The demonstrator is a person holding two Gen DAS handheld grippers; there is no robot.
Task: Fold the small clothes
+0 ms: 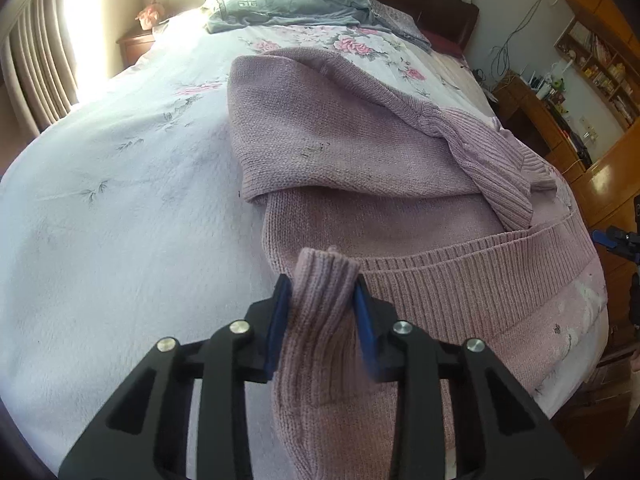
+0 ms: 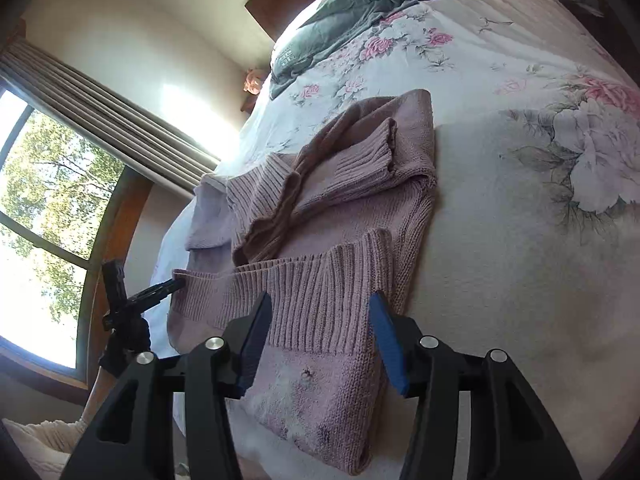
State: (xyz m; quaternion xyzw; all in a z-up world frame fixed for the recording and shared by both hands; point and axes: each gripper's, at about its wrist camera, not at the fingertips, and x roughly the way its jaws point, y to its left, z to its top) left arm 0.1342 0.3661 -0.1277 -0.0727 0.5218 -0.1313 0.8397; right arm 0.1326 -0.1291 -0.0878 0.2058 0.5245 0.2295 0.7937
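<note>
The left tongs [image 1: 322, 300] pinch a bunched corner of the ribbed hem [image 1: 460, 276] of the pink knit sweater [image 1: 320, 140]. The right tongs [image 2: 318, 332] stand wide, straddling the hem's other corner without closing on it. The sweater lies partly folded on the floral bed [image 1: 120, 200], sleeves crossed over its body. It looks soft, thick and floppy, likely to sag, so the firmer ribbed band seems the best hold.

This is a bedroom in a home. A bed [image 1: 120, 200] with a floral cover fills the view, backed by a dark headboard [image 1: 440, 4]. Pleated curtains [image 2: 120, 108] hang beside a window [image 2: 44, 208], and wooden bookshelves [image 1: 600, 64] line one wall.
</note>
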